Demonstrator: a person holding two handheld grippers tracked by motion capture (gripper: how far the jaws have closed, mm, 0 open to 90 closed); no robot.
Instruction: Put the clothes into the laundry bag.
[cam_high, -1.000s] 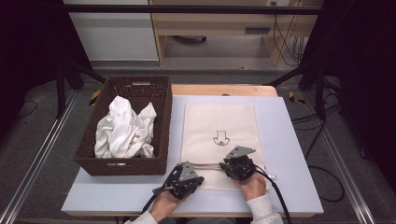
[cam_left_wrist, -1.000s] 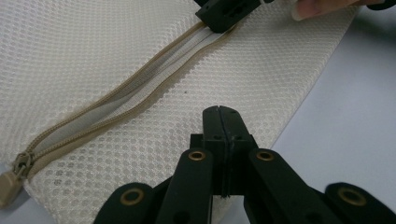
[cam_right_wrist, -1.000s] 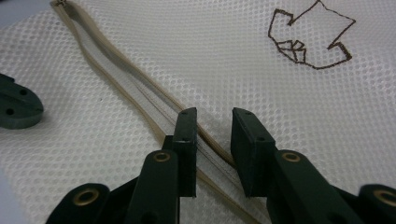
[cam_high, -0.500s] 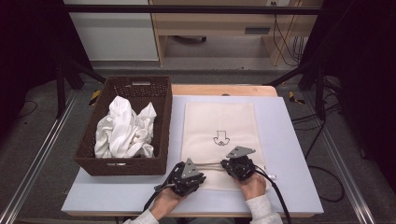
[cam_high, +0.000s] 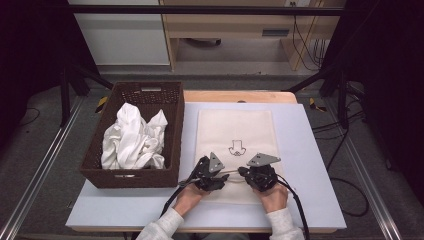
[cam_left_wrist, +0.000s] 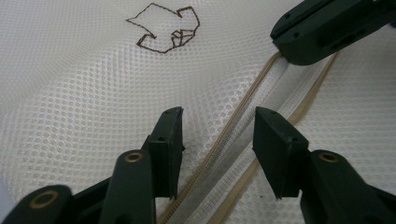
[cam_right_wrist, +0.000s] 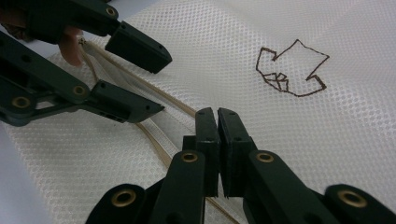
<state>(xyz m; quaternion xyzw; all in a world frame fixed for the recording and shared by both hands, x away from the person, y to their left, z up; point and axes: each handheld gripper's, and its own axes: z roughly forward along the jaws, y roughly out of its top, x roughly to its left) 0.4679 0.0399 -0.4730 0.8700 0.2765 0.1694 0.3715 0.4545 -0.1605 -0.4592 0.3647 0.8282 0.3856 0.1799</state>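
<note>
High view puts my mesh bag (cam_high: 235, 131) flat on the bench (cam_high: 310, 165) beside the basket (cam_high: 170, 135). My left gripper (cam_left_wrist: 217, 122) gapes astride its zipper (cam_left_wrist: 233, 126); my right gripper (cam_right_wrist: 217, 116) pinches that zipper.

Left gripper (cam_left_wrist: 217, 140) fingers spread apart — right gripper (cam_right_wrist: 218, 140) fingers pressed together.

Left side of the table (cam_high: 310, 165) is occupied by a tall-walled wicker basket (cam_high: 175, 135) holding crumpled white cloth (cam_high: 132, 140), standing just beside the flat mesh bag (cam_high: 235, 130). Bag's far half lies flat and unobstructed. Bare table to its right is open. Left gripper (cam_high: 200, 167) and right gripper (cam_high: 242, 172) crowd the near edge, close together
</note>
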